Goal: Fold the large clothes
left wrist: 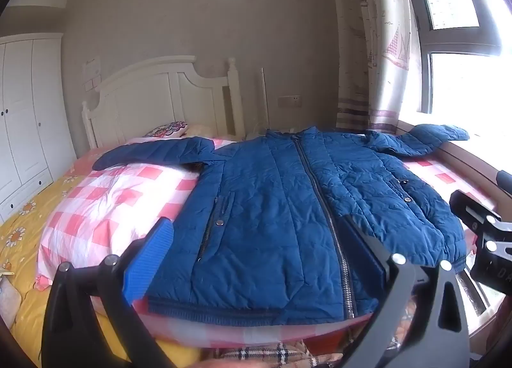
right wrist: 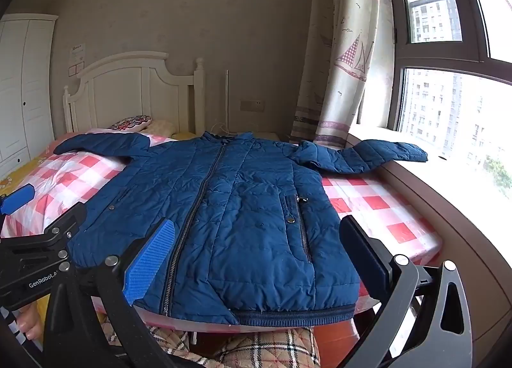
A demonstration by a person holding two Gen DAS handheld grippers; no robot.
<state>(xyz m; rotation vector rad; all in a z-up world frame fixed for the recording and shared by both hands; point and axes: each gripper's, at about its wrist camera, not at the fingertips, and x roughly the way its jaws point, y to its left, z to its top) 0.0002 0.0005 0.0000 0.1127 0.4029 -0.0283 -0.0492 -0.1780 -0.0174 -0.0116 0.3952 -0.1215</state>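
Both my grippers, left (left wrist: 256, 259) and right (right wrist: 256, 256), gape empty above jacket (right wrist: 224, 208): soft, puffy, slippery; grasp sleeve ends.

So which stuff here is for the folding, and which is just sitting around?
For the folding:
blue jacket, spread flat and zipped
left gripper, open
right gripper, open
pink checked board under the jacket

Just sitting around:
patterned pillow
curtain
headboard
wardrobe

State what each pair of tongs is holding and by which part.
Nothing is held. The left tongs and right tongs both stand wide open above the blue jacket, which lies flat and zipped.
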